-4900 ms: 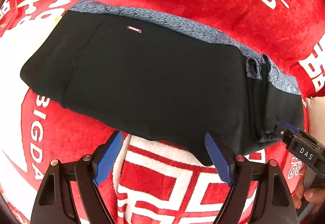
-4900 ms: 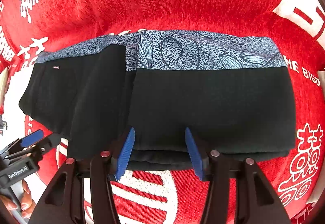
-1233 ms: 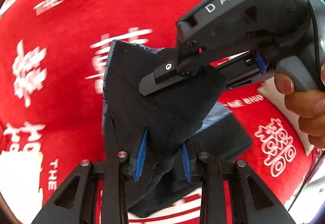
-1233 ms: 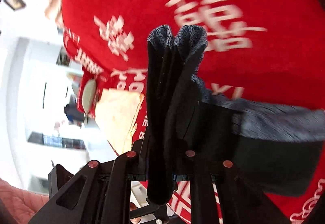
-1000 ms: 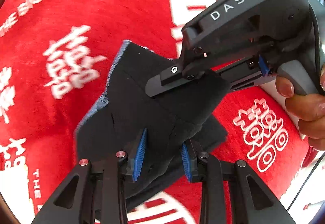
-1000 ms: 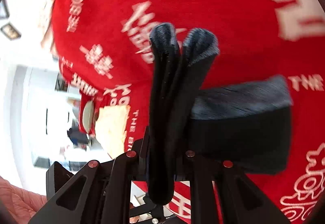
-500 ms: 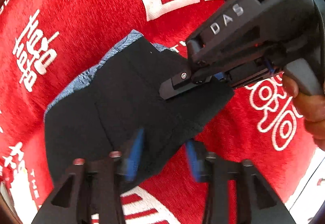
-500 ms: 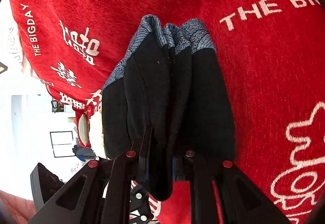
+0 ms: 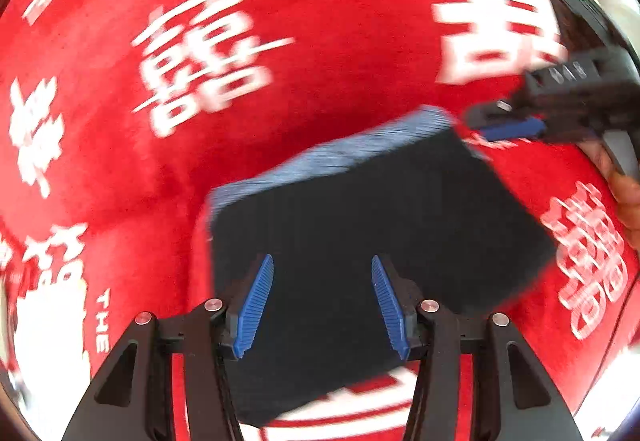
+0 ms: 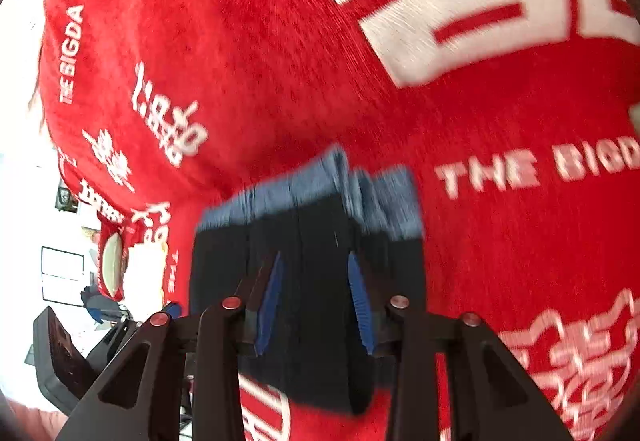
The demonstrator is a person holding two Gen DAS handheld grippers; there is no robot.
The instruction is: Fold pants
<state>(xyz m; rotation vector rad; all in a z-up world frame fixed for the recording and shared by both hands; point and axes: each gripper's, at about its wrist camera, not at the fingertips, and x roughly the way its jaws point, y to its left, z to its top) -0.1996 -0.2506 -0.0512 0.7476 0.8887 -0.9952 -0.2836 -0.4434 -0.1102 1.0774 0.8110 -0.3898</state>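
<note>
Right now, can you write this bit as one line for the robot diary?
step: final fold laid | pants: folded on red blanket | left gripper: jaws open, opened recently | right gripper: jaws just opening

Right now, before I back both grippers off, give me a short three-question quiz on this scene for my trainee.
1. True or false: the pants lie spread at full length on the red blanket.
2. The band along the pants' far edge is: A blue-grey, B white, C green.
3. Is the left gripper clamped on the pants?
Key: 1 false, they lie folded into a compact packet. 2 A. 3 No: its jaws have just been opening and stand apart over the cloth, not pressing it.
</note>
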